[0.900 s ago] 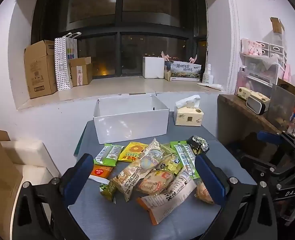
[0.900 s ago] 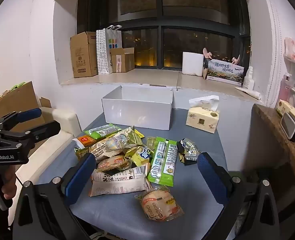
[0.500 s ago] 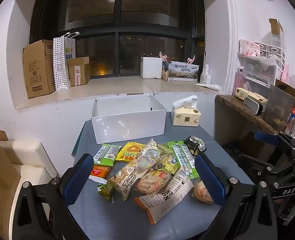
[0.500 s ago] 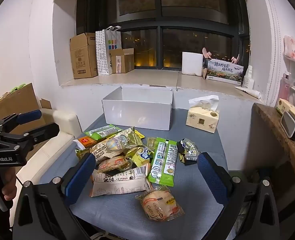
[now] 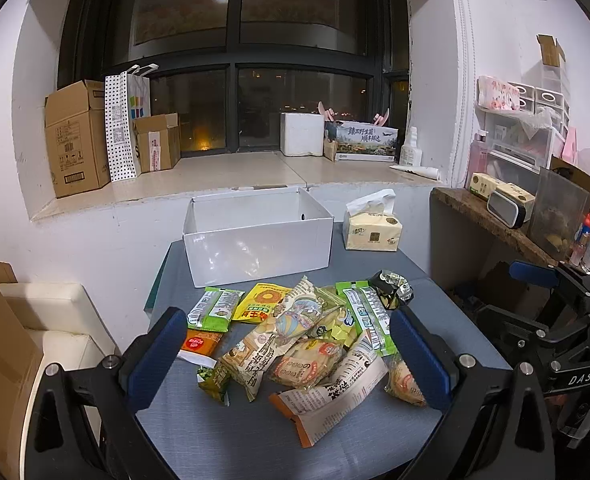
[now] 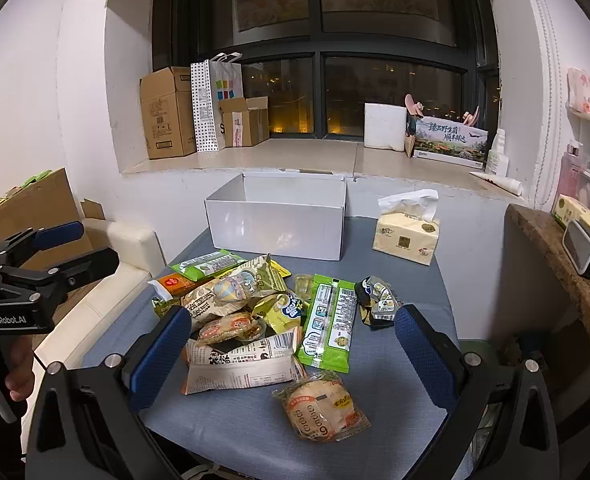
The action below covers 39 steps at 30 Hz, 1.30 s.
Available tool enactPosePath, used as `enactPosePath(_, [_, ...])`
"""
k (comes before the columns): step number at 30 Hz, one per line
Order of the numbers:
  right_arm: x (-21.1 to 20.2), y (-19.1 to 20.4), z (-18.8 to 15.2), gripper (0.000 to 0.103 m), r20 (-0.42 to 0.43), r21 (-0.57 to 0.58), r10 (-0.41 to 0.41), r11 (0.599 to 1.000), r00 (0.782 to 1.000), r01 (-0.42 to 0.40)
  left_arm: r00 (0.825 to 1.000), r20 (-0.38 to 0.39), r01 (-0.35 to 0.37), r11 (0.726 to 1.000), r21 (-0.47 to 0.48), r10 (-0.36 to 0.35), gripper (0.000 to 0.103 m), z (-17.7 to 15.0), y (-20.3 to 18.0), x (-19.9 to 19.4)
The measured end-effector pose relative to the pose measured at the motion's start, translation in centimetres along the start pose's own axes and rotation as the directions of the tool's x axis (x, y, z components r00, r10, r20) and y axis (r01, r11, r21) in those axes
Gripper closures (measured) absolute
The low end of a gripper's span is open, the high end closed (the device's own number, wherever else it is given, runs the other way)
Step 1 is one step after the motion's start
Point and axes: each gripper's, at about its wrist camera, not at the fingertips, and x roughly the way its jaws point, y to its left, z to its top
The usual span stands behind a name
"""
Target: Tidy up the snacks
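Observation:
A pile of snack packets (image 5: 295, 340) lies on the grey table (image 5: 223, 432), also in the right wrist view (image 6: 255, 312). A white open box (image 5: 257, 236) stands behind the pile, empty as far as I see, also in the right wrist view (image 6: 279, 218). A round pastry packet (image 6: 321, 406) lies nearest the right gripper. A long green packet (image 6: 329, 320) lies right of the pile. My left gripper (image 5: 291, 360) is open and empty, held above the near table edge. My right gripper (image 6: 293, 354) is open and empty, also above the near edge.
A tissue pack (image 5: 371, 228) stands right of the box. A windowsill holds cardboard boxes (image 5: 77, 136) and a paper bag. A wooden shelf (image 5: 491, 220) with clutter is at the right. A white seat (image 6: 107, 272) is left of the table.
The left gripper has drifted slightly; the scene shifts a little left and down in its view. The right gripper is almost still. No snack has moved.

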Motion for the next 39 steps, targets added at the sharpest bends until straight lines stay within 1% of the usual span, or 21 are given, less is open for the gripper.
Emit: enactPosePath(39, [0.07,0.32,-0.07,0.000,-0.001,-0.001,0.006,1.000,1.000,-0.006,1.000,-0.001,0.008,1.000,0.009,-0.008,0.000,0.03,-0.10,-0.12])
